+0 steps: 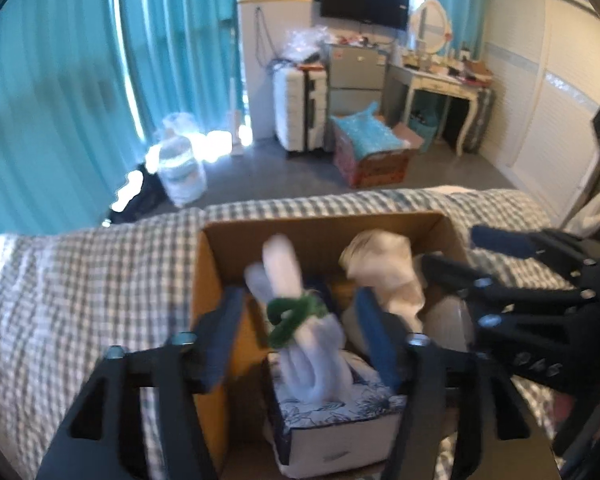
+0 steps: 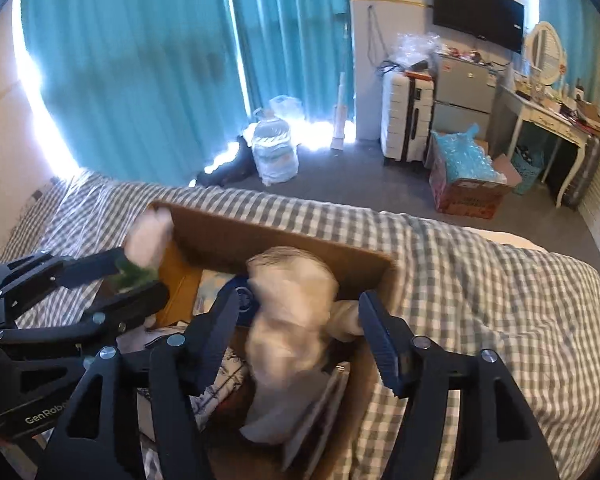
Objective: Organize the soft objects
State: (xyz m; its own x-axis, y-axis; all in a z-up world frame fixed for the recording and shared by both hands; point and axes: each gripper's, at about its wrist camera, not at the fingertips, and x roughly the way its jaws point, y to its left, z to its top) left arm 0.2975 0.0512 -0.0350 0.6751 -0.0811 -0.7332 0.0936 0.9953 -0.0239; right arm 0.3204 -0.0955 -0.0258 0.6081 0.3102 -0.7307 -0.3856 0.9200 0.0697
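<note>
Both hand-held grippers, left (image 1: 300,336) and right (image 2: 298,336), gape wide, empty, over the cardboard box (image 1: 320,226).

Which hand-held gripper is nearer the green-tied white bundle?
Left. The left hand-held gripper has its open fingers on either side of the green-tied white bundle over the cardboard box. The right hand-held gripper is farther along, open around the cream cloth.

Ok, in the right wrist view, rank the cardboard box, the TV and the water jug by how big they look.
1. cardboard box, clearly largest, though it is also nearest the camera.
2. TV
3. water jug
TV and jug look close in size; both stand far off, so this order is unsure.
</note>
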